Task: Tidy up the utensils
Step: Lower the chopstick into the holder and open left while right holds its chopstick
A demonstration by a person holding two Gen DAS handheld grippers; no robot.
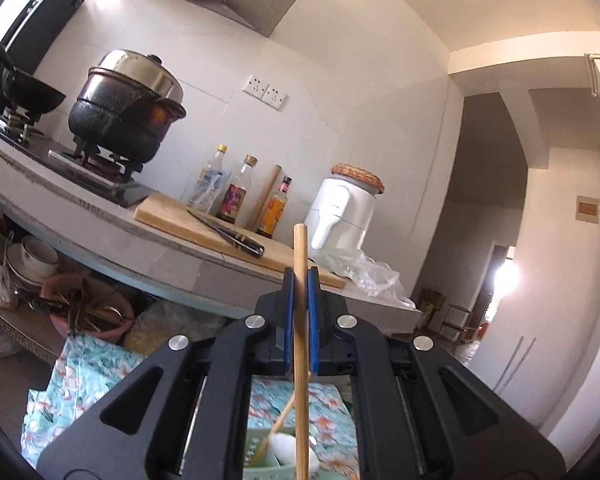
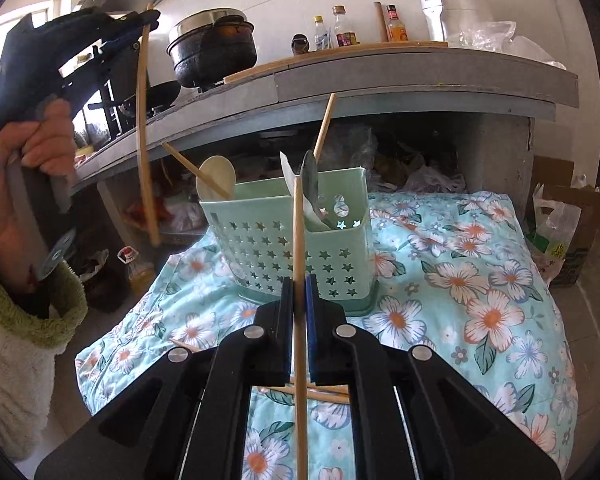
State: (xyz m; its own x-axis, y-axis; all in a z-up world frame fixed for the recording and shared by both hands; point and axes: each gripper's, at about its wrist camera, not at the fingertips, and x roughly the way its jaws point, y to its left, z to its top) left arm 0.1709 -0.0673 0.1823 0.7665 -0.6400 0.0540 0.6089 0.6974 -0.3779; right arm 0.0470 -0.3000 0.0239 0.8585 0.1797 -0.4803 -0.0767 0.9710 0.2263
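My left gripper (image 1: pixel 300 276) is shut on a wooden chopstick (image 1: pixel 300 248) that stands upright between its blue pads. The right wrist view shows this left gripper (image 2: pixel 146 20) raised at the upper left, its chopstick (image 2: pixel 142 120) hanging down. My right gripper (image 2: pixel 299 280) is shut on another chopstick (image 2: pixel 298 224), upright just in front of the green star-punched caddy (image 2: pixel 260 248). The caddy holds a wooden spoon (image 2: pixel 218 176), a white spoon (image 2: pixel 290 172), a metal spoon (image 2: pixel 310 176) and two slanted chopsticks. A few loose chopsticks (image 2: pixel 324 394) lie on the floral cloth (image 2: pixel 460 280) under my right gripper.
Behind the caddy runs a concrete counter (image 2: pixel 380 80) with a black pot (image 1: pixel 128 116), a wok (image 1: pixel 32 96), a cutting board (image 1: pixel 172 216) with a knife (image 1: pixel 236 238), bottles and a white appliance (image 1: pixel 340 212). A cardboard box (image 2: pixel 572 224) stands at the right.
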